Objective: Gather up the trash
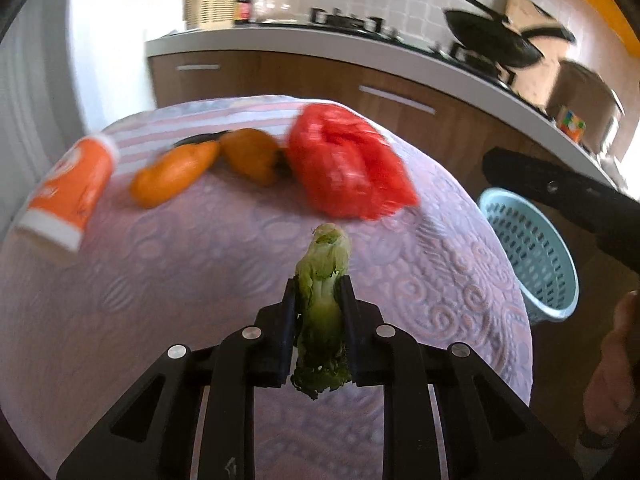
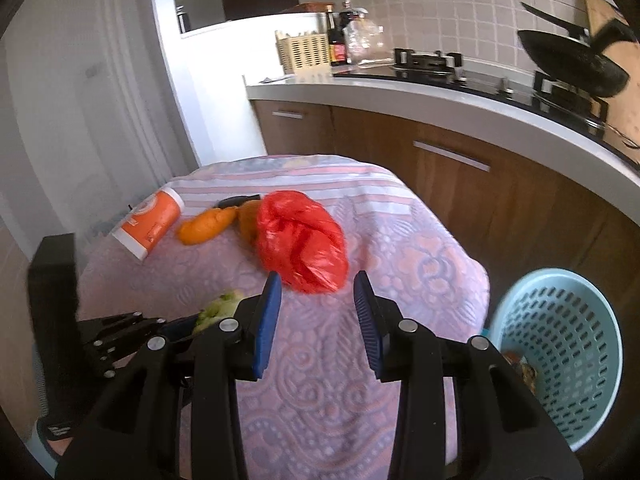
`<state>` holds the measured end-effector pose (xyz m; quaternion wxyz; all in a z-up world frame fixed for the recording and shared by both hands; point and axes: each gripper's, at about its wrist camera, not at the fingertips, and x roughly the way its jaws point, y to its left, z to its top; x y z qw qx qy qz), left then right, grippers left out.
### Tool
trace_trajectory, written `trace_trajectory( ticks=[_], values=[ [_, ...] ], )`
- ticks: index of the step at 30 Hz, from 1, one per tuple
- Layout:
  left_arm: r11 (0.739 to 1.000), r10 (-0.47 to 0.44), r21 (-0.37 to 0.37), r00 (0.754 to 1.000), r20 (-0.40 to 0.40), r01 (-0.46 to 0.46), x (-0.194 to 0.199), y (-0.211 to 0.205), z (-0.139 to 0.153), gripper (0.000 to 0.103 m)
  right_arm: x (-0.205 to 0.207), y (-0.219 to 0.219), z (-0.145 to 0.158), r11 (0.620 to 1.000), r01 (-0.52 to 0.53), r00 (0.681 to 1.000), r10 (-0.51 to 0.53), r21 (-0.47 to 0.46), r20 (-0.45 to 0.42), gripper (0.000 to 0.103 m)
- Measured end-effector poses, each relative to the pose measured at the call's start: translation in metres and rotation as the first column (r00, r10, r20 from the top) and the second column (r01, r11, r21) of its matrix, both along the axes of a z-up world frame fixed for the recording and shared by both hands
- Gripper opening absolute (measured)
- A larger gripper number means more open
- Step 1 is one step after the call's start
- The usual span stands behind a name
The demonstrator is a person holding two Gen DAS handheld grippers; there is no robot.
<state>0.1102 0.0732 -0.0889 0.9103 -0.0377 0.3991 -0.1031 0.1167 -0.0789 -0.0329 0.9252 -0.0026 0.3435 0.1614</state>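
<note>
Green vegetable scrap [image 1: 323, 312] is clamped between the pads of my left hand-held gripper [image 1: 319, 292], stem end sticking out past the tips, leafy end hanging back toward the camera. Grip sits mid-length, so I judge it won't slip on the way over. It hangs above the near part of the desk [image 1: 168, 280], off the cloth.

Right hand-held gripper [image 2: 318, 294] has jaws parted with nothing between them, pointed at the red plastic bag [image 2: 302, 240], likely my next pick.

Left of the bag lie orange peels [image 2: 206, 226] and an orange can [image 2: 150, 226] on its side, all toward the far side.

Blue basket [image 2: 560, 356] stands on the floor off the desk's right edge, some scraps already inside. That placement keeps the drop short.
</note>
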Motion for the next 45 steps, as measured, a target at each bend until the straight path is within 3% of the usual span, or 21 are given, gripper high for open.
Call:
trace_trajectory(
  ticks=[11,13,15,19,23,27,30,37,45],
  values=[
    [0.987,0.159,-0.036,0.987,0.029,-0.158,-0.006,0.05,-0.005,0.019,0.058,0.021,-0.03,0.998,-0.028,0.996,0.032,0.061,-0.08,0.036],
    [0.985,0.172,-0.038,0.984,0.039,-0.17,-0.007,0.053,-0.005,0.019,0.068,0.029,-0.032,0.998,-0.034,0.996,0.039,0.057,-0.083,0.056],
    [0.985,0.173,-0.028,0.984,0.053,-0.171,-0.009,0.051,-0.003,0.019,0.075,0.036,-0.035,0.998,-0.036,0.996,0.04,0.057,-0.078,0.069],
    [0.986,0.165,-0.019,0.984,0.063,-0.164,-0.012,0.05,-0.003,0.019,0.094,0.05,-0.047,1.0,-0.022,0.996,0.021,-0.004,-0.088,0.077],
    [0.988,0.155,-0.027,0.986,0.059,-0.153,-0.012,0.05,-0.004,0.019,0.102,0.055,-0.059,0.998,-0.002,0.996,-0.004,-0.062,-0.091,0.077],
    [0.989,0.149,-0.023,0.987,0.062,-0.147,-0.011,0.047,-0.004,0.019,0.106,0.045,-0.063,0.999,0.026,0.993,-0.03,-0.039,-0.112,0.054],
    [0.988,0.154,-0.024,0.986,0.069,-0.152,-0.011,0.048,-0.003,0.019,0.1,0.036,-0.059,1.0,0.025,0.994,-0.025,-0.006,-0.106,0.045],
    [0.992,0.109,-0.078,0.991,0.084,-0.102,-0.017,0.039,0.009,0.019,0.071,0.01,-0.04,0.998,0.047,0.996,-0.044,0.037,-0.076,0.04],
    [0.995,-0.019,-0.096,0.991,0.136,0.032,-0.01,-0.013,0.042,0.019,0.038,-0.051,-0.017,0.987,0.126,0.992,-0.122,0.099,-0.044,0.04]
  ],
)
